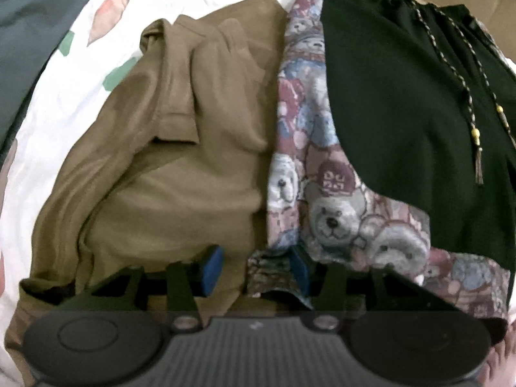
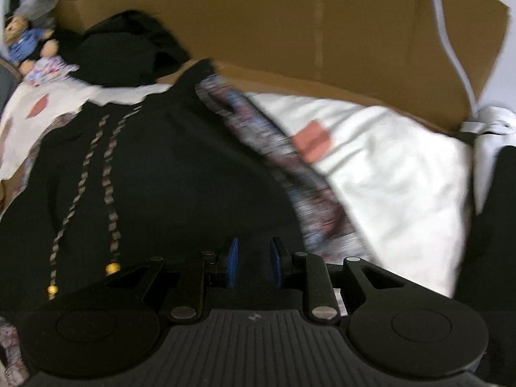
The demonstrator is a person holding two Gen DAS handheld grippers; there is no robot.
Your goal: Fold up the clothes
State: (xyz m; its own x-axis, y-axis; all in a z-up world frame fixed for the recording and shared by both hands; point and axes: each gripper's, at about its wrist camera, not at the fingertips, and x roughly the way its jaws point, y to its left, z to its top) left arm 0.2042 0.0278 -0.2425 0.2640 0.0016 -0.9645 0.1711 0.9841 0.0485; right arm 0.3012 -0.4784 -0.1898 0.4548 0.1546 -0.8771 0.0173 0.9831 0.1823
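Note:
In the left wrist view a folded tan polo shirt (image 1: 180, 148) lies on the white sheet. Beside it on the right lies a teddy-bear print garment (image 1: 325, 200), with a black drawstring garment (image 1: 403, 103) on top. My left gripper (image 1: 256, 269) is open, its blue pads apart around the bear garment's near edge. In the right wrist view the black garment (image 2: 167, 174) with its braided cords (image 2: 109, 193) fills the middle, bear fabric (image 2: 309, 200) along its right side. My right gripper (image 2: 253, 266) is open just above the black garment, holding nothing.
A white sheet with pink and green patches (image 2: 387, 167) covers the surface. Cardboard box walls (image 2: 322, 32) stand behind. Two small dolls (image 2: 32, 48) and another black garment (image 2: 129, 48) lie at the far left.

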